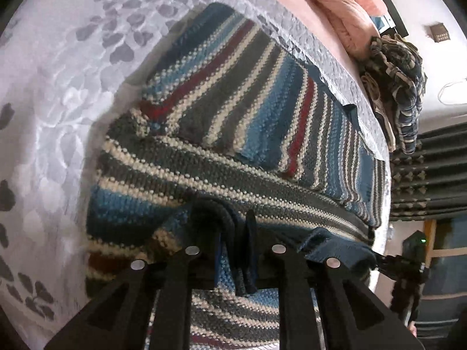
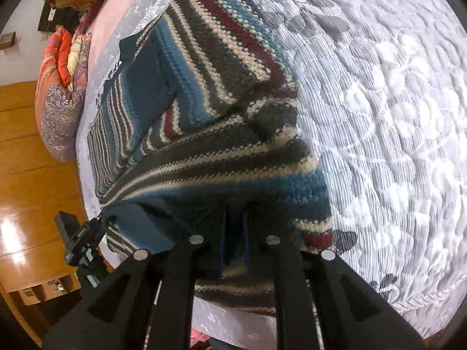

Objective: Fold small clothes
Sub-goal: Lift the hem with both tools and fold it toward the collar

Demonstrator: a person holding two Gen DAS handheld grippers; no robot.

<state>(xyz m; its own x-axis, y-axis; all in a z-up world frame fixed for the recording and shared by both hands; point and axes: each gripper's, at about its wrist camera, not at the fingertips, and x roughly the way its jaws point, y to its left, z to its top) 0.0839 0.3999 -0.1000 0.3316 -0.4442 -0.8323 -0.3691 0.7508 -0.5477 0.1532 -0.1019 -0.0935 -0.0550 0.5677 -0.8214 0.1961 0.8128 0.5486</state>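
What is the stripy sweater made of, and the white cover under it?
The stripy sweater looks like chunky knitted yarn, probably wool or acrylic: you can see the little loops. The white cover looks like quilted fabric with a slight shine, with stitched puffy leaf shapes.

A white quilt [image 1: 52, 93] with grey leaf print covers the bed, a pink blanket [image 1: 344, 3] bunched at its far end beside a heap of dark patterned cloth [image 1: 400, 70], while a floral bundle [image 2: 61, 93] lies over the wooden floor [image 2: 32, 192].
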